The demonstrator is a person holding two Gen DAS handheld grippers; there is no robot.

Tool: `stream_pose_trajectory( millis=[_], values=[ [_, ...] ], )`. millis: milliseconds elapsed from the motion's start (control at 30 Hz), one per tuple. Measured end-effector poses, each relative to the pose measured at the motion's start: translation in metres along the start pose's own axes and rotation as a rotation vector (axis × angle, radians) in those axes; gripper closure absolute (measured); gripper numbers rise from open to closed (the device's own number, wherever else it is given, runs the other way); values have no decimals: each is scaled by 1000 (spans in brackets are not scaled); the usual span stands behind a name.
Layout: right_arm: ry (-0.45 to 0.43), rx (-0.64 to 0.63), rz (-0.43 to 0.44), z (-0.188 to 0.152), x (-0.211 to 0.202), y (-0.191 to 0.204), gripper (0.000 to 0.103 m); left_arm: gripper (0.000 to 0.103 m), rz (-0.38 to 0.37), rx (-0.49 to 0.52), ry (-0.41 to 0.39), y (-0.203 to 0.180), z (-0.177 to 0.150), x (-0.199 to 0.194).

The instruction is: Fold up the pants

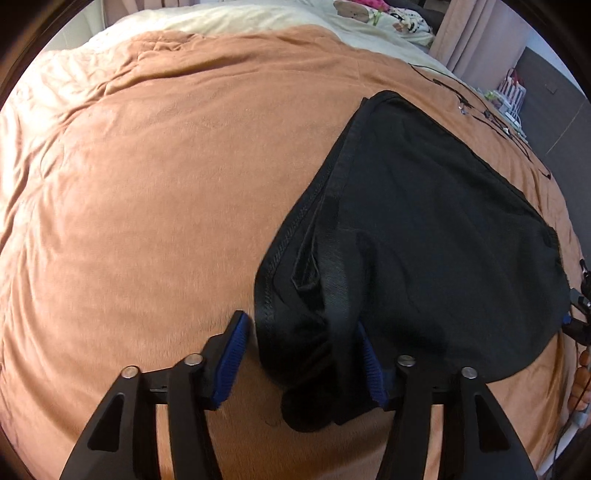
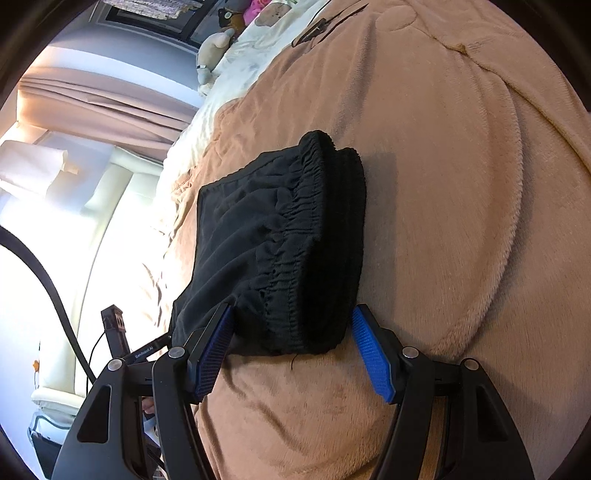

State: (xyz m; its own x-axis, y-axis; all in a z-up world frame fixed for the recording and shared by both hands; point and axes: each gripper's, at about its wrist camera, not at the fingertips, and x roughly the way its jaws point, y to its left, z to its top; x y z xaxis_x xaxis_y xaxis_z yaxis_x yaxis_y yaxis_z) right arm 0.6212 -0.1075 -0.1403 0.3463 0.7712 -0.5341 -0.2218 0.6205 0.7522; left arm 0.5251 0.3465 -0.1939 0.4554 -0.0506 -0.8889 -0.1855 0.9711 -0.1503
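Black pants lie folded into a compact stack on the tan blanket. In the left wrist view my left gripper is open, its blue pads wide apart, with the hem-end corner of the pants between them. In the right wrist view the pants show their gathered elastic waistband at the right side. My right gripper is open, its jaws straddling the near edge of the stack without closing on it.
A cream sheet and plush toys lie at the head of the bed. Thin black cables run along the bed's right edge. Curtains and a bright window stand beside the bed.
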Motion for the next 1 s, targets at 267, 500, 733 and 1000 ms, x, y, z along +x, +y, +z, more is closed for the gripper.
stream_pose_trajectory(
  millis=[267, 500, 733, 1000],
  values=[
    [-11, 0, -4, 1, 4, 3, 34, 34, -6, 10, -39, -1, 9, 9],
    [-46, 25, -20, -1, -1, -3, 69, 91, -55, 12, -68, -9, 9, -4],
    [-57, -22, -21, -9, -16, 12, 87, 94, -97, -39, -84, -6, 8, -34],
    [-21, -51, -22, -18, -38, 27, 89, 94, -126, -71, -80, -14, -20, -80]
  ],
)
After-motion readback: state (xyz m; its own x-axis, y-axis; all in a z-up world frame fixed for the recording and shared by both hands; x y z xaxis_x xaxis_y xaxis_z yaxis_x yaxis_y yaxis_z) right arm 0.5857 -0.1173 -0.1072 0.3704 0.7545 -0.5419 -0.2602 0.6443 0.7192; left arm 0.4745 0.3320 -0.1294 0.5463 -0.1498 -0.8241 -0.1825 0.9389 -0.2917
